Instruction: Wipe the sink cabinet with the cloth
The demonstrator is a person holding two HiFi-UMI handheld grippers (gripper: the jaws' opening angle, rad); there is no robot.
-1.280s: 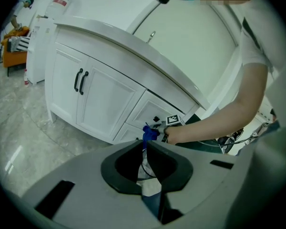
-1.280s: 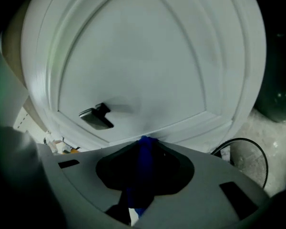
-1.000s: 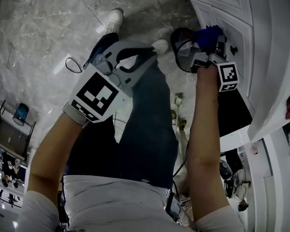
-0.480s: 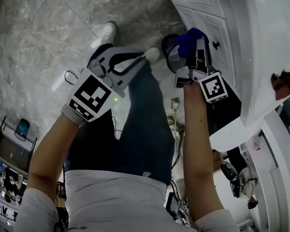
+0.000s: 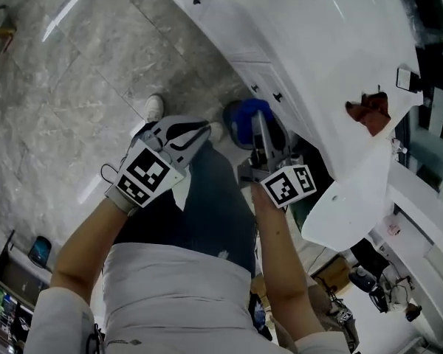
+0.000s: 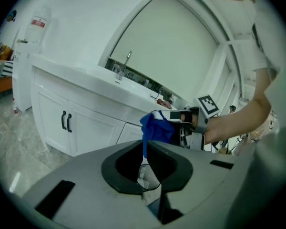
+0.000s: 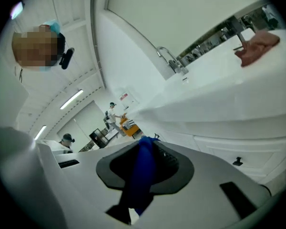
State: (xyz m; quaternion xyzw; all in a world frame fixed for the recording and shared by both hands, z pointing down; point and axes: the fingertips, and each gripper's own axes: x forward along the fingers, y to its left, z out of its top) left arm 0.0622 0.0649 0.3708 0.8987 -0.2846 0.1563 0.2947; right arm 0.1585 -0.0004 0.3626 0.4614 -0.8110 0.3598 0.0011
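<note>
Cloth (image 5: 241, 119) | blue, pinched in the right gripper's (image 5: 259, 134) closed jaws, close against the sink cabinet (image 5: 268, 44) door, likely for wiping | left gripper (image 5: 179, 133) closed, empty, back from cabinet, out of the way

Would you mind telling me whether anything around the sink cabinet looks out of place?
One thing: a crumpled reddish rag lies loose on the white countertop, to one side of the faucet, while the blue cloth for wiping is clamped in the right tongs. Nothing looks spilled or damaged.
</note>
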